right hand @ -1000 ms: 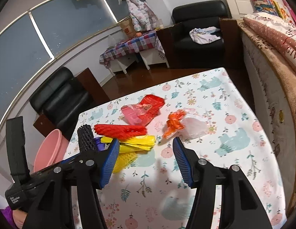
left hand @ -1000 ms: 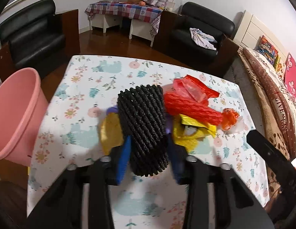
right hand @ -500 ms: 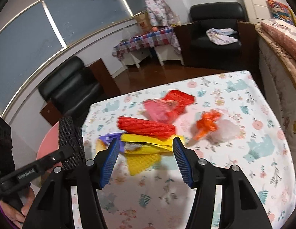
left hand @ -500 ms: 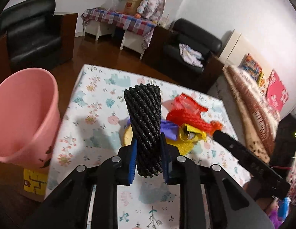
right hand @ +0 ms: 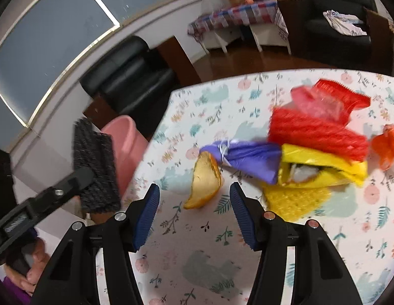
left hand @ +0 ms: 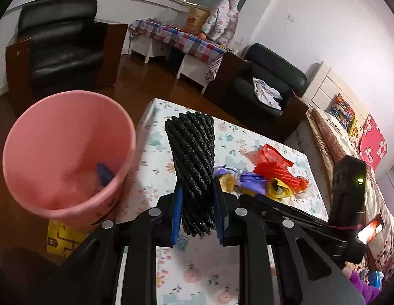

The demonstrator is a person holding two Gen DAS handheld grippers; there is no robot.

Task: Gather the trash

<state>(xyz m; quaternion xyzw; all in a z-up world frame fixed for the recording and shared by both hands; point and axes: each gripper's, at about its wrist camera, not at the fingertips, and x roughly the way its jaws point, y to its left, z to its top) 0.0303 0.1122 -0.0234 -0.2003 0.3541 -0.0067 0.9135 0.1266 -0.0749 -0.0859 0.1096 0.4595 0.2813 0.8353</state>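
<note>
Left fingers (left hand: 177,214) clamp the black foam net (left hand: 193,167) I'm carrying toward the pink bucket (left hand: 67,152), frame left; right gripper (right hand: 194,216) gapes, framing the peel (right hand: 206,184).

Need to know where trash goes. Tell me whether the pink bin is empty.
Not empty. The bin stands upright beside the table, and a blue scrap lies inside near its bottom.
</note>
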